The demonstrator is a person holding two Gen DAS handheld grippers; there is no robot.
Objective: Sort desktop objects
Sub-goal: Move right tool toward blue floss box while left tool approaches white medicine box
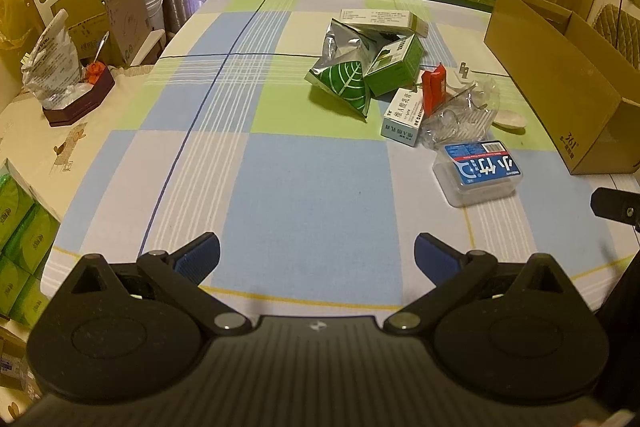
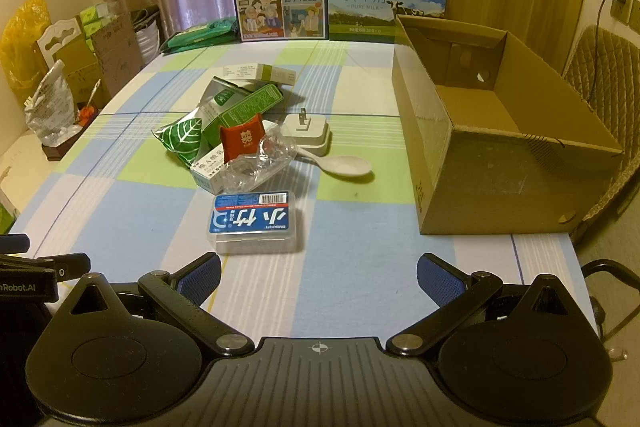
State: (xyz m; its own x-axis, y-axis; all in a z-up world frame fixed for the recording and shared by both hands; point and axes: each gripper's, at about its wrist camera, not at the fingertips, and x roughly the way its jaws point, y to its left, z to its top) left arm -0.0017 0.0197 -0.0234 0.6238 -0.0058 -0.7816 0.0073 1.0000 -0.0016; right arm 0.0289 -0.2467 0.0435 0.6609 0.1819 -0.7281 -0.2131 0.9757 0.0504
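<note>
Desk (image 2: 352, 267): checked cloth in blue, green and white. Most of the near half is bare, so I have room to approach. The cloth could drag or wrinkle if I scrape a finger along it.

Cardboard box (image 2: 436, 163): open and empty, along the desk's right edge, its near corner close to the front edge. I judge it to be where the sorted things go. Its wall is tall, so a low carry could clip the rim and knock the item loose.

Clutter pile (image 2: 240, 131): mid-desk, left of the box. A leaf-print pouch (image 2: 180, 139), a green carton (image 2: 248, 107), a red packet (image 2: 240, 141) and a crumpled clear wrapper (image 2: 260, 161) overlap or touch. Pulling one may drag or topple its neighbours.

Clear plastic case (image 2: 253, 223): blue label, lying flat and apart from the pile, nearest to the front edge. It looks like the easiest first pick, but the smooth lid may slip from the pads if I pinch it off-centre.

White spoon (image 2: 344, 165): flat on the cloth between the pile and the box, handle towards the white plug adapter (image 2: 306, 131). It sits low and thin, so my fingers could skate over it or push it away.

Right gripper (image 2: 319, 273): spread wide, holding nothing, over the front edge with the case just ahead of its left finger.

Left gripper (image 1: 317, 259): also spread wide and holding nothing, over the front edge, well short of the pile. If both close on the pile together, they could collide.
</note>
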